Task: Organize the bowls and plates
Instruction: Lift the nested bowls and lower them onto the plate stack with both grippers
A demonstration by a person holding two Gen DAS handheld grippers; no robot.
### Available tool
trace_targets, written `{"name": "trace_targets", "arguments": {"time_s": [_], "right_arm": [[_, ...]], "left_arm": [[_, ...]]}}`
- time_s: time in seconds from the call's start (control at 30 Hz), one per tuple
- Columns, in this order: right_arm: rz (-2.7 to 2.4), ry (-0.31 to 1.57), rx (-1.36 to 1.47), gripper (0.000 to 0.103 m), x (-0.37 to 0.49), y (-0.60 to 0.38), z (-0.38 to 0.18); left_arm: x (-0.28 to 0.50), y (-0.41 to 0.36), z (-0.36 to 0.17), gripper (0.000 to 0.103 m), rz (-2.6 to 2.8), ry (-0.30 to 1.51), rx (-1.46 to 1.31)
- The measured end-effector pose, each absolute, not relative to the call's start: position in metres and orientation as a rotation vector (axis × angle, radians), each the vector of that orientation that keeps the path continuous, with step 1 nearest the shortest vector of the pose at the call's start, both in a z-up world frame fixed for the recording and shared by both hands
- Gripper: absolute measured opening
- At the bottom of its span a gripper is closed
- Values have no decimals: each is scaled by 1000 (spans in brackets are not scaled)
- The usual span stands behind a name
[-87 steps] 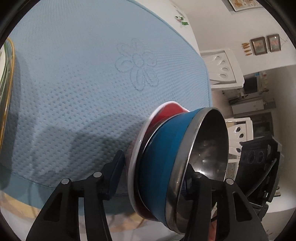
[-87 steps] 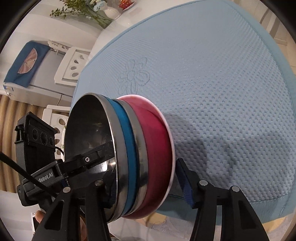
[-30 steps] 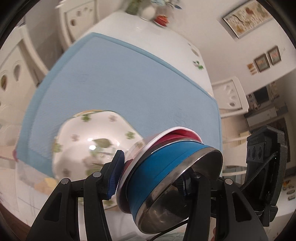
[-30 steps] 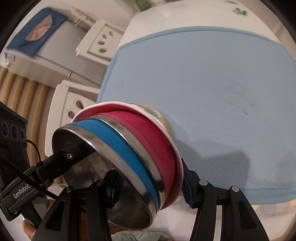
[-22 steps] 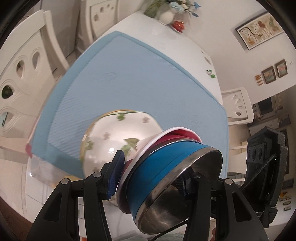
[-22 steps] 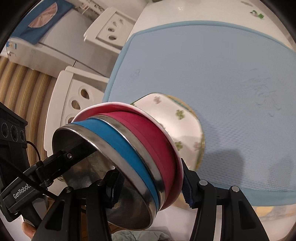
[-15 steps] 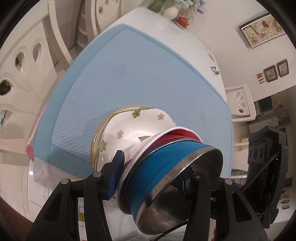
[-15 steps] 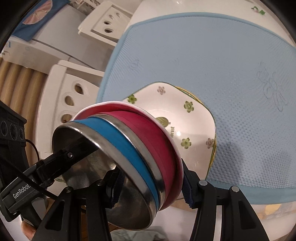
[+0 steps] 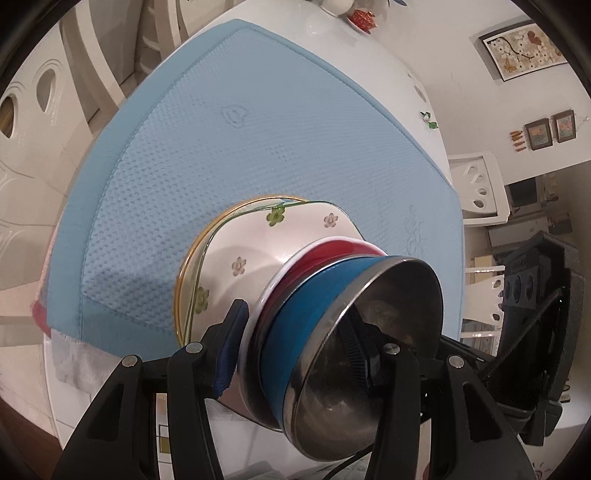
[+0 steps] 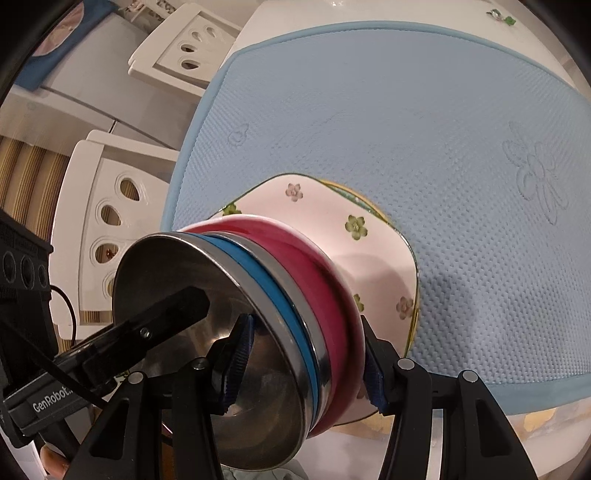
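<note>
Each gripper pinches the nested bowls: the left gripper [image 9: 299, 347] and right gripper [image 10: 303, 358] clamp opposite rims of the blue-banded steel bowl [image 9: 369, 350] seated in the red bowl [image 9: 325, 251], one finger inside, one outside. Only the right view reads "GenRobot" on the opposite gripper. Just beyond the fingertips lies the flowered plate [image 10: 373, 236] near the blue mat's [image 10: 424, 110] near edge; the mat beyond is open, on the white surface [image 9: 303, 33].

The nested bowls [image 9: 332, 314] sit clamped between the left gripper [image 9: 303, 339] and right gripper [image 10: 303, 354], over the flowered plate [image 9: 258, 243], which lies on another plate [image 9: 192, 258] on the mat [image 9: 240, 129] covering the table [image 9: 369, 44]
</note>
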State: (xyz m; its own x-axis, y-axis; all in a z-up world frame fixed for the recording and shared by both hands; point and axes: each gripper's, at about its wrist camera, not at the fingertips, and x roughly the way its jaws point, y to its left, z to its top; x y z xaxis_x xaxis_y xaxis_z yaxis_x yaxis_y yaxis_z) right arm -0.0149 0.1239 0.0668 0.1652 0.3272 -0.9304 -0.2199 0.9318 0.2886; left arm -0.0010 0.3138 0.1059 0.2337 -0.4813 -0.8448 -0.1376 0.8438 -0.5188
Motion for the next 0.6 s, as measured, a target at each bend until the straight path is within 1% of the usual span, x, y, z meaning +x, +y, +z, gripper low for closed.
{"name": "trace_targets", "arguments": {"time_s": [0.43,0.6], "right_arm": [[355,1321,142,53,-17,107,75],[327,1179,80,53,-33,104,105]], "left_arm": [[2,323,116,47,-304,1289,-571],[-4,322,126,47,-318,1236,-526]]}}
